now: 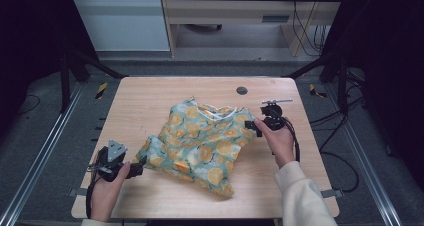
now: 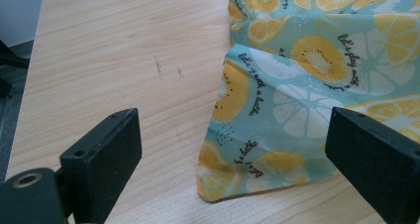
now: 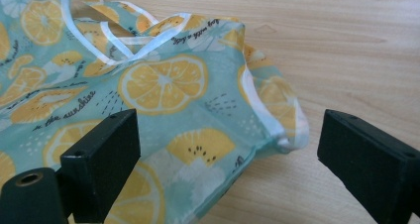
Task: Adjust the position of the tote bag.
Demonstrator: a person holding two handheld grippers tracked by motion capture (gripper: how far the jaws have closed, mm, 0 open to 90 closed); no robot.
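A teal garment (image 1: 202, 141) printed with orange and lemon slices lies crumpled in the middle of the wooden table (image 1: 150, 101). My left gripper (image 1: 141, 164) rests at the garment's near-left corner. In the left gripper view the gripper (image 2: 233, 140) is open, and the cloth's corner (image 2: 257, 149) lies flat between the jaws without touching them. My right gripper (image 1: 257, 127) is at the garment's right edge, near the white-trimmed neckline. There the gripper (image 3: 228, 144) is open too, with a white-hemmed sleeve edge (image 3: 277, 110) lying between the jaws.
A round grey plug (image 1: 242, 90) sits in the tabletop behind the garment. Black frame posts and metal rails (image 1: 50, 136) flank the table. Cables (image 1: 345, 151) trail on the floor to the right. Bare wood surrounds the cloth on every side.
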